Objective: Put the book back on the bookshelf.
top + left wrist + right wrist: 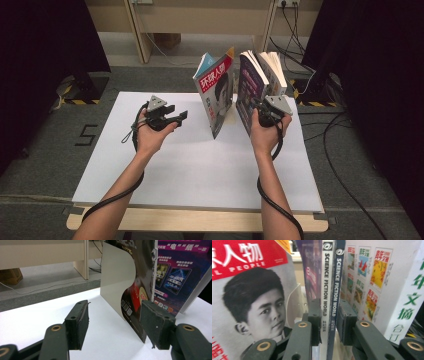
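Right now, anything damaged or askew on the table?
Yes. The red-cover magazine stands tilted, its back cover curling away, with a frayed edge. The right tongs clamp two Science Fiction World spines.

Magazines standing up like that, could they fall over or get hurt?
Maybe, in two ways.
1. The right hand-held gripper pinches only the spines of two purple magazines. If it twists, they could slip or tear.
2. The red magazine stands open on its edge on the table, and the left hand-held gripper is open and not holding it. A bump could tip it over.
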A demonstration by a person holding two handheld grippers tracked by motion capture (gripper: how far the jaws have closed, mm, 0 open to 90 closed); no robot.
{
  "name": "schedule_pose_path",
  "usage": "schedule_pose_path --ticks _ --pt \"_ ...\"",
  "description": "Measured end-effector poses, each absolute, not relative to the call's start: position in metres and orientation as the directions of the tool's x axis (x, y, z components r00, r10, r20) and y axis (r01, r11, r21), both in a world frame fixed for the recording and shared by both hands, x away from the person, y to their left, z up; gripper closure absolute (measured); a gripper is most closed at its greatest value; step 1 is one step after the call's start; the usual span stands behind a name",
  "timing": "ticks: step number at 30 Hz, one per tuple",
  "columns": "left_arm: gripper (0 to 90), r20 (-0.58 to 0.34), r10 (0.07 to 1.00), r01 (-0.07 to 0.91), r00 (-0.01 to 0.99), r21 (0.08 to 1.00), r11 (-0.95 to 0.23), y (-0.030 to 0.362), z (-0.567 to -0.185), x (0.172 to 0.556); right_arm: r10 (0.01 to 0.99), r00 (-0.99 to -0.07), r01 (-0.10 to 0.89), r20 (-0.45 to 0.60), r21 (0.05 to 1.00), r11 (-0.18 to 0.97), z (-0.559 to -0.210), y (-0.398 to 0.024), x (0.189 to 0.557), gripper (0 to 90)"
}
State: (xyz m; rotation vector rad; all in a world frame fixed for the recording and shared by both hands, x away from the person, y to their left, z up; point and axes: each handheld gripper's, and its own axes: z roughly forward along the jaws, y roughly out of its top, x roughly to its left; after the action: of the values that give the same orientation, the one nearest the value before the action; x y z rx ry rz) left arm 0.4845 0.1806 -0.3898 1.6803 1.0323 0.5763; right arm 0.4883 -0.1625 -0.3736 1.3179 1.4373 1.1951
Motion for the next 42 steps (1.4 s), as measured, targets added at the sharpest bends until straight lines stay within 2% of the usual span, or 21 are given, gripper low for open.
schedule_pose_path --ticks 8,12,14,15,22,28,36,42 --pt "39.4 -0.105 0.844 0.346 0.526 0.933 -0.1 0.175 -0.387 0.483 0.993 -0.11 0.216 0.032 0.976 -0.008 -0.373 -0.163 0.486 62.3" --pt "39.4 -0.106 0.845 0.348 0.525 0.932 -0.099 0.176 -0.387 0.484 0.993 -0.112 0.212 0.023 0.977 0.001 -0.374 -0.162 0.485 59.0" --pt "39.4 -0.105 0.845 0.348 0.525 0.932 -0.1 0.176 -0.388 0.484 0.993 -0.111 0.209 0.026 0.978 -0.002 -0.374 -0.162 0.485 59.3" --pt "39.4 -0.106 0.845 0.35 0.524 0.931 -0.1 0.176 -0.388 0.484 0.991 -0.13 0.21 0.018 0.978 0.01 -0.372 -0.161 0.487 63.9" --pt "39.4 -0.106 0.845 0.352 0.524 0.93 -0.102 0.176 -0.389 0.484 0.99 -0.138 0.197 -0.014 0.98 0.041 -0.352 -0.152 0.498 64.2" --pt "39.4 -0.105 0.846 0.35 0.523 0.931 -0.101 0.179 -0.388 0.483 0.992 -0.13 0.193 -0.005 0.981 0.03 -0.34 -0.149 0.504 70.3" --pt "39.5 -0.103 0.849 0.351 0.518 0.931 -0.101 0.181 -0.387 0.483 0.991 -0.134 0.192 -0.018 0.98 0.044 -0.334 -0.149 0.511 70.6" --pt "39.5 -0.1 0.848 0.352 0.521 0.93 -0.106 0.181 -0.386 0.484 0.988 -0.149 0.229 -0.028 0.971 0.062 -0.328 -0.149 0.519 69.9"
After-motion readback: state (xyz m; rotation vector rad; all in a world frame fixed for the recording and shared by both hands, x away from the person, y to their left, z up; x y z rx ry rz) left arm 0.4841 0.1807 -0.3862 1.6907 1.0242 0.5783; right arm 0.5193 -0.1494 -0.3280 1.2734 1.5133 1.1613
